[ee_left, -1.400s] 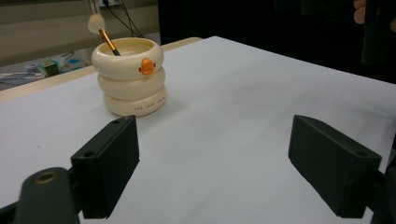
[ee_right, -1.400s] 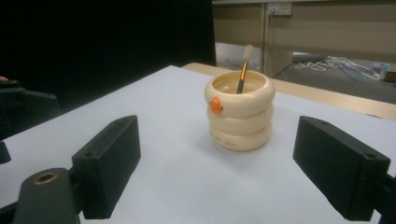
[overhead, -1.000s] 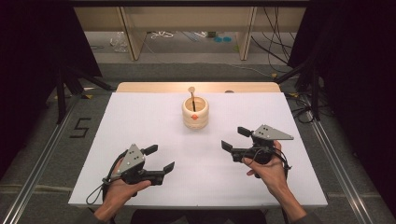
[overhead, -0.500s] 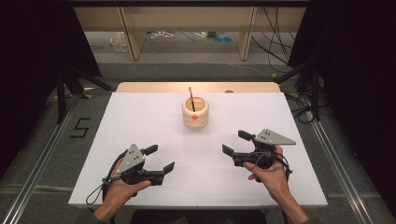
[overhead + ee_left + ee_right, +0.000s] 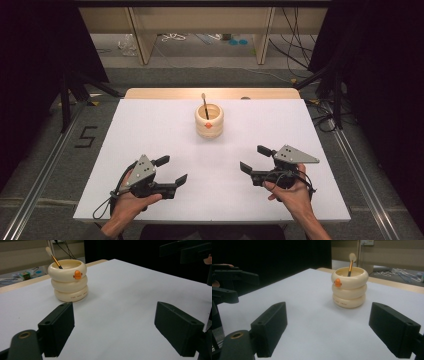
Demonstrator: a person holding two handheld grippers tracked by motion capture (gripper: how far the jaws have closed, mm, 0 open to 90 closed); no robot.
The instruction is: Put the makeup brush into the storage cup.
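A cream ringed holder (image 5: pixel 209 121) is sitting toward the far middle of the white counter (image 5: pixel 150 130), and a brush (image 5: pixel 205 105) is standing tilted inside it, bristle end up. You are holding the left hand-held gripper (image 5: pixel 170 170) and the right hand-held gripper (image 5: pixel 252 159) low over the near counter, well apart from the holder, one on each side. Both are gaping wide, grasping nothing.
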